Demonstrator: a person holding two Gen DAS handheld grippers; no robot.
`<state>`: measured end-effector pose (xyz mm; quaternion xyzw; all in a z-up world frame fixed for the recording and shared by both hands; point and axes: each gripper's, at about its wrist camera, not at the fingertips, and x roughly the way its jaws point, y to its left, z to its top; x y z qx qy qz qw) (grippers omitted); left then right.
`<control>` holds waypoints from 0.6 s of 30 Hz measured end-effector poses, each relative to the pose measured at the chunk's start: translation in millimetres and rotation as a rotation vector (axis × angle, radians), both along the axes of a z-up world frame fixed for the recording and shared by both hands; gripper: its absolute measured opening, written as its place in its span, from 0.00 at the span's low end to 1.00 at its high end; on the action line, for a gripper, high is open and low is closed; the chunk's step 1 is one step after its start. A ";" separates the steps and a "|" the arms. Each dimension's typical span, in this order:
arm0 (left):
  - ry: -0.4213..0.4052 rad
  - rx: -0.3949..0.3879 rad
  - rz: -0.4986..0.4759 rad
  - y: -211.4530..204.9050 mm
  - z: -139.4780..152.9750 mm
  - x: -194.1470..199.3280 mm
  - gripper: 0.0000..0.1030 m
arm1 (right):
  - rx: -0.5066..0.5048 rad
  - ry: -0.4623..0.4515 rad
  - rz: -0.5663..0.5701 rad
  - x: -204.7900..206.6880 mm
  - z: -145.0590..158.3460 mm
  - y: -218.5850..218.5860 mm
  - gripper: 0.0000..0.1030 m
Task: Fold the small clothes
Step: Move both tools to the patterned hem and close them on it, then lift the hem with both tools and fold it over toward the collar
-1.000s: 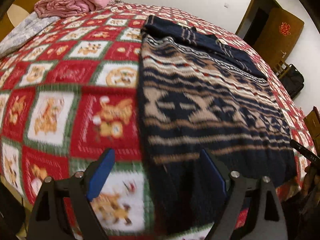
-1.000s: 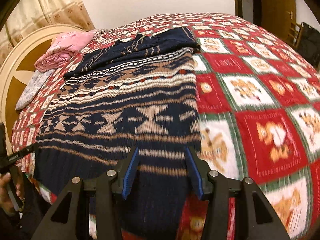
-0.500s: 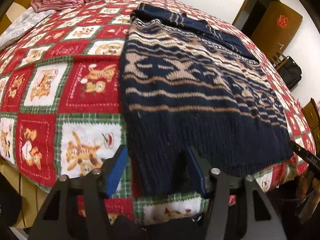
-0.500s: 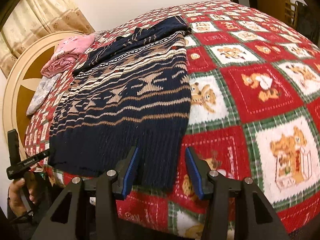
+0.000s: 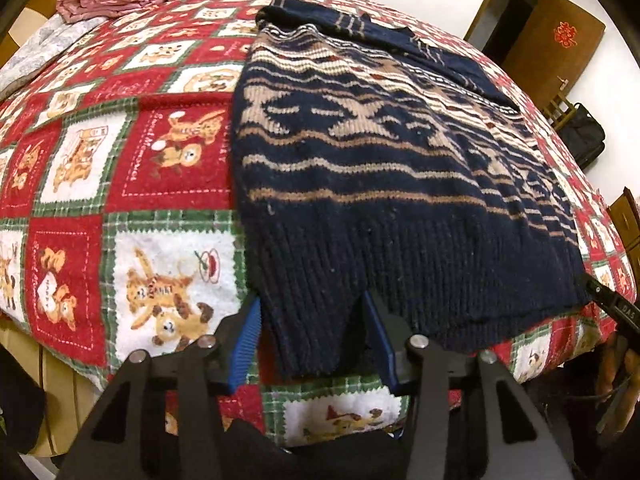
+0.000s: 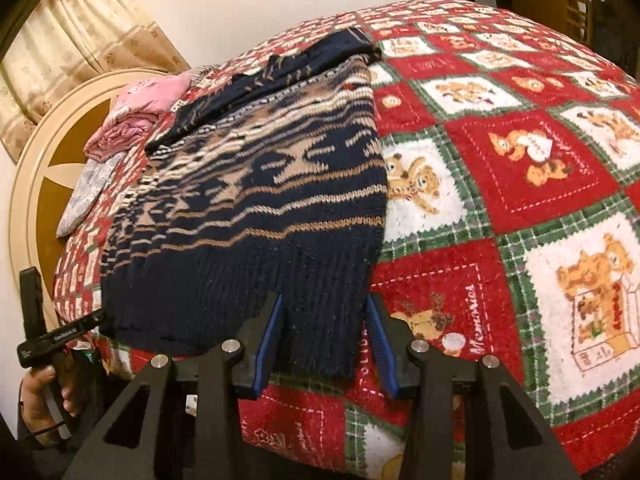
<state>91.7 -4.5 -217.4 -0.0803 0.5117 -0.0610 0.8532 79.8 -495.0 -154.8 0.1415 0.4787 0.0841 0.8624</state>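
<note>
I have a navy knitted sweater (image 5: 384,184) with tan and white patterned bands lying flat on the bed's red, green and white teddy-bear blanket (image 5: 132,168). Its ribbed hem lies at the bed's near edge, closest to me, and its folded dark sleeves lie at the end farthest from me.

My left gripper (image 5: 314,332) is at one corner of that hem. Its fingers are closing, with the hem corner between the blue pads (image 5: 246,338); I cannot tell whether they press on the knit yet.

My right gripper (image 6: 325,344) is at the hem's other corner. Its fingers are also closing, half-wide, and the ribbed corner hangs between them. The left pad (image 6: 269,340) looks to be against the wool; the right one stands just beside the sweater's edge.

Beyond the sweater's sleeve end, near the cream headboard (image 6: 44,168), sits a folded pink quilt (image 6: 140,116) with a grey pillow (image 6: 86,192) beside it. Past the sweater on the other side I see a brown door (image 5: 556,40).

In the right wrist view, a hand (image 6: 40,400) holding the other gripper's handle shows beside the sweater's hem.
</note>
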 end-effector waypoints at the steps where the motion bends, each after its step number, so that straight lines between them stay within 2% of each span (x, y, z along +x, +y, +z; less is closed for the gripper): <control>1: -0.002 0.004 -0.002 -0.7 0.4 0.1 0.50 | 0.000 0.000 -0.001 0.4 -0.8 0.3 0.42; 2: -0.003 0.005 -0.002 -0.9 1.1 0.2 0.50 | 0.006 -0.003 -0.005 0.0 0.2 0.2 0.42; 3: -0.008 0.005 -0.003 -1.0 2.0 -0.5 0.48 | 0.009 -0.007 -0.006 -0.6 1.6 0.1 0.36; 4: -0.021 0.007 -0.005 -1.2 4.1 -1.7 0.32 | -0.002 -0.012 -0.006 -1.5 3.2 0.6 0.26; 5: -0.031 -0.004 -0.013 -1.3 6.1 -2.0 0.12 | -0.008 -0.014 -0.002 -1.8 3.9 0.7 0.22; 7: -0.046 0.001 -0.035 -5.0 10.1 -2.9 0.12 | 0.013 -0.009 0.016 -2.8 3.2 1.7 0.13; 11: -0.040 -0.002 -0.033 -4.1 7.1 -1.5 0.12 | -0.008 -0.004 0.038 -2.3 0.4 8.2 0.13; 14: -0.037 0.001 -0.025 -3.5 6.0 -0.2 0.17 | 0.014 -0.004 0.034 -1.8 -1.1 5.0 0.13; 18: -0.034 -0.011 -0.014 -1.1 5.7 -0.4 0.17 | 0.032 -0.006 0.031 -1.6 -3.0 3.6 0.13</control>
